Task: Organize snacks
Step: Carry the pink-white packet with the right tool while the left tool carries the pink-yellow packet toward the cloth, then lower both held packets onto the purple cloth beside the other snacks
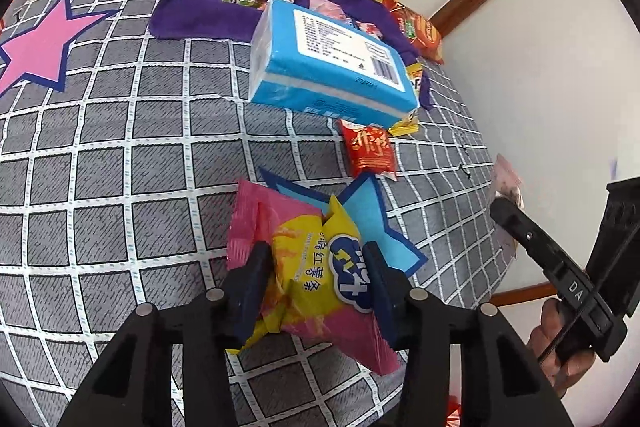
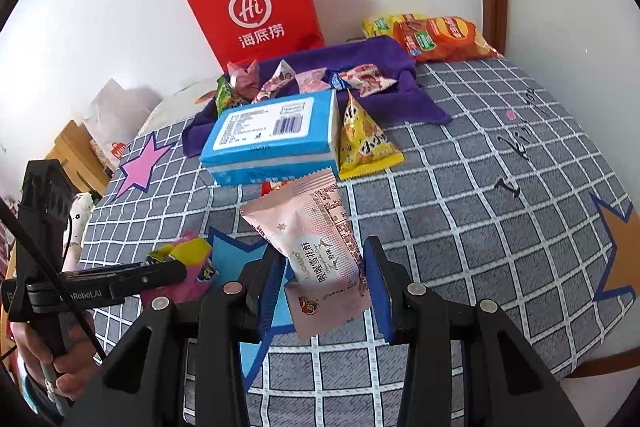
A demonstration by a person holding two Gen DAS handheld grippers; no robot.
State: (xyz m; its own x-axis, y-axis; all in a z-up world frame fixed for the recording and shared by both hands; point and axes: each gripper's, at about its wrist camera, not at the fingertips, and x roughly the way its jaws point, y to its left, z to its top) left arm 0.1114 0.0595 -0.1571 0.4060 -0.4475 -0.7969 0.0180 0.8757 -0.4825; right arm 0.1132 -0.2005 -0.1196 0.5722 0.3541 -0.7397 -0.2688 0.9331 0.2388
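My left gripper [image 1: 316,275] is shut on a pink and yellow sweet potato snack bag [image 1: 304,267], held just above the checked bed cover; the bag also shows in the right wrist view [image 2: 188,263]. My right gripper [image 2: 326,279] is shut on a pale pink snowflake pastry packet [image 2: 320,251], held above the cover. Ahead lies a blue tissue pack [image 2: 276,137] with a yellow triangular snack [image 2: 362,139] beside it and a small red packet [image 1: 370,149] in front. Several small snacks [image 2: 304,79] lie on a purple cloth [image 2: 400,67].
A red paper bag [image 2: 256,15] stands against the wall behind the cloth. Orange and yellow chip bags [image 2: 444,39] lie at the bed's far right corner. The bed edge and a wooden frame [image 2: 600,363] run along the right. A wooden cabinet [image 2: 76,155] is left.
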